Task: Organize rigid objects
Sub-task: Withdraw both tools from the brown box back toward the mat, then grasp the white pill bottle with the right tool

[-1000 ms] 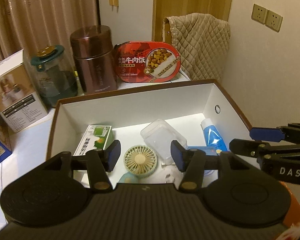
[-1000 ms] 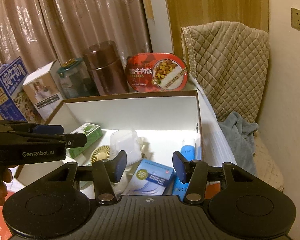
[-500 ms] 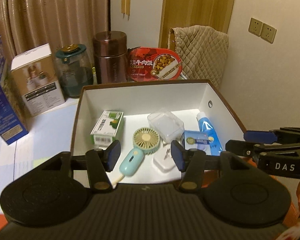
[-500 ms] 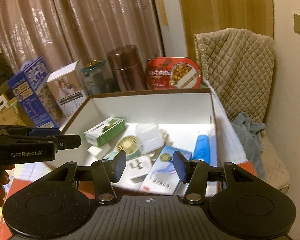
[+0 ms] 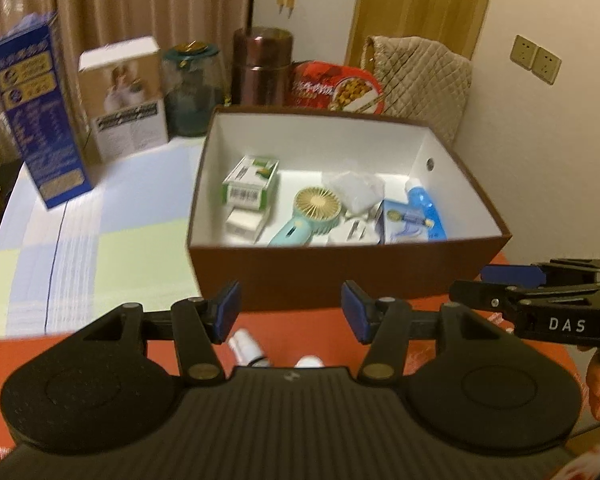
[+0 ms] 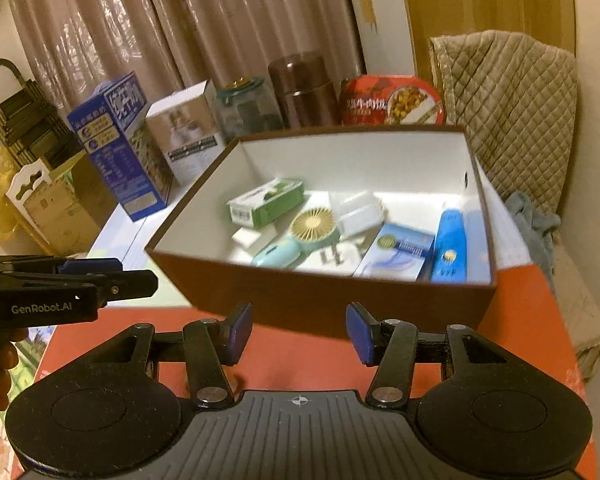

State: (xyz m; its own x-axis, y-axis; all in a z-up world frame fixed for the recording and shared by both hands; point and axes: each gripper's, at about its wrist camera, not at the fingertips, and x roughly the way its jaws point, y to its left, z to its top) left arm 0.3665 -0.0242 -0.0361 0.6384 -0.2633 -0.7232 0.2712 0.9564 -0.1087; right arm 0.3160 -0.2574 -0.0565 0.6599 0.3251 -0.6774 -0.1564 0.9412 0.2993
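Brown curtains (image 6: 204, 28) and a wooden door (image 5: 416, 4) close off the back of a dim room, where a padded chair back (image 6: 512, 92) stands just beside a surface (image 5: 100, 240) laid with a pale checked cloth and, nearer the cameras, a red mat (image 6: 300, 360). On it sits a large brown cardboard box (image 5: 340, 276) with a white inside, open at the top, and behind it a row of a blue carton (image 5: 40, 112), a white product box (image 5: 128, 96), a glass jar (image 5: 194, 88), a brown metal canister (image 5: 262, 68) and a red meal tray (image 5: 336, 88). The things to be organized already lie on the box floor: a blue tube (image 6: 450, 244) by the right wall, a blue-and-white packet (image 6: 400, 252) touching it, a green-and-white carton (image 5: 252, 180) at the left, a mint handheld fan (image 5: 308, 216) in the middle, a clear plastic case (image 5: 354, 192) behind it, and a white plug adapter (image 5: 354, 234), blurred. The left gripper (image 5: 290, 314) and the right gripper (image 6: 298, 334) both hover over the mat on the near side of the box, jaws released and parted with nothing between them. Two small white caps or bottles (image 5: 248, 348) lie on the mat just under the left gripper; what they are is unclear. The step in hand looks like the gap between placements, and the next move probably calls for lowering one gripper over those white pieces, closing squarely, and lifting clear of the box's near wall.
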